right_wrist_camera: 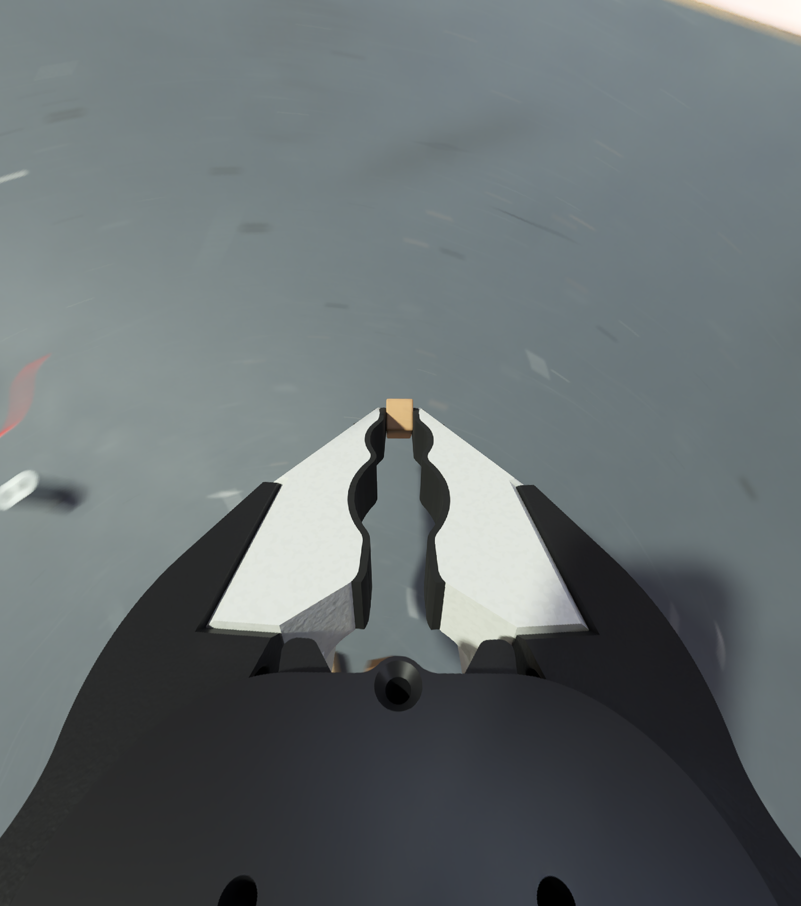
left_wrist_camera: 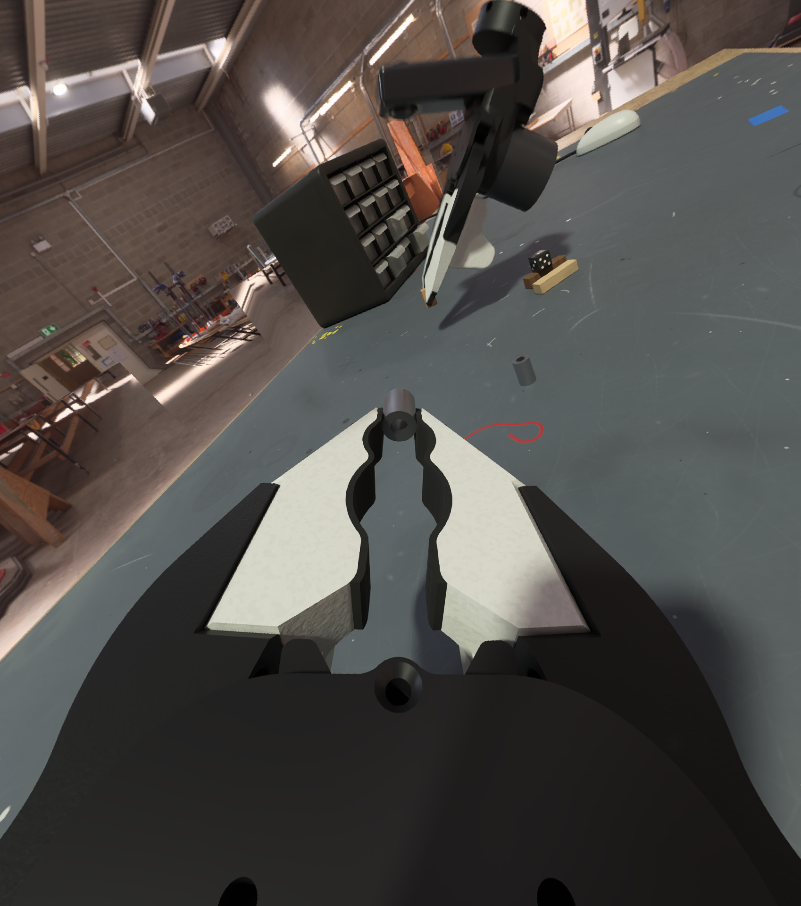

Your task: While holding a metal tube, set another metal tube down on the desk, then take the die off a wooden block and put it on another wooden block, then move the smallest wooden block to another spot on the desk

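My left gripper (left_wrist_camera: pixel 399 424) is shut on a grey metal tube (left_wrist_camera: pixel 400 420) at its fingertips, above the grey desk (left_wrist_camera: pixel 634 441). A second metal tube (left_wrist_camera: pixel 524 370) stands on the desk just beyond. Farther off, a black die (left_wrist_camera: pixel 541 261) sits on two wooden blocks, one dark (left_wrist_camera: pixel 532 280) and one pale (left_wrist_camera: pixel 555 278). My right gripper (right_wrist_camera: pixel 399 424) is shut on the smallest wooden block (right_wrist_camera: pixel 399 417), a tan cube, above the desk; it also shows in the left wrist view (left_wrist_camera: pixel 430 297), tips pointing down near the desk. The right wrist view is motion-blurred.
A black drawer cabinet (left_wrist_camera: pixel 339 235) stands at the desk's left edge beyond the right gripper. A red string (left_wrist_camera: pixel 516 432) lies near my left fingertips. A white rounded object (left_wrist_camera: pixel 609 130) and a strip of blue tape (left_wrist_camera: pixel 768 115) lie far back. The desk edge runs along the left.
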You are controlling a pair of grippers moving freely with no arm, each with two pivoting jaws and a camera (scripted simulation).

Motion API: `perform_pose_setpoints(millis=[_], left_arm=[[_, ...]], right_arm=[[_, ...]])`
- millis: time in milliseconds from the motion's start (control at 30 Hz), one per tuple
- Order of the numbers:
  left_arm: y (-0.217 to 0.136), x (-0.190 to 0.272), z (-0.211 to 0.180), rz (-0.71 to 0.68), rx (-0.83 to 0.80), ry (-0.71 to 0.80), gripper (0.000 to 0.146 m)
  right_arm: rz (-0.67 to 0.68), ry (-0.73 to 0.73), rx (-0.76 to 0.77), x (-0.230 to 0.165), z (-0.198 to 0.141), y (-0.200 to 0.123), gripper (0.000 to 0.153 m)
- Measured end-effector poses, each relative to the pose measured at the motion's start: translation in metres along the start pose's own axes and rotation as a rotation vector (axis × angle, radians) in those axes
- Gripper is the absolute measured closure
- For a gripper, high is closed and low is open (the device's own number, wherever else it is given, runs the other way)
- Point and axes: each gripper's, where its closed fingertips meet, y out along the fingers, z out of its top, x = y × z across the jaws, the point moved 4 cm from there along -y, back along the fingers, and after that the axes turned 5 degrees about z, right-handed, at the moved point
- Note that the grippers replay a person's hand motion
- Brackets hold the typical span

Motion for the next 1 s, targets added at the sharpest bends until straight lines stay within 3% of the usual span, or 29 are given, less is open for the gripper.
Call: perform_pose_setpoints(millis=[133, 233, 333, 533, 1000], left_arm=[[0.0, 0.001, 0.001, -0.002, 0.006, 0.002, 0.135], [0.0, 0.002, 0.001, -0.011, 0.009, 0.005, 0.135], [0.0, 0.003, 0.002, -0.014, 0.017, 0.012, 0.135], [-0.001, 0.004, 0.005, -0.018, 0.032, 0.018, 0.135], [0.0, 0.006, 0.007, -0.022, 0.054, 0.021, 0.135]], right_arm=[[0.313, -0.467, -0.043, -0.099, 0.02, 0.003, 0.143], [0.4, -0.689, -0.103, -0.153, 0.021, 0.014, 0.143], [0.44, -0.817, -0.103, -0.183, 0.023, 0.022, 0.143], [0.434, -0.88, -0.165, -0.199, 0.019, 0.033, 0.143], [0.515, -0.767, -0.376, -0.201, -0.009, 0.057, 0.143]])
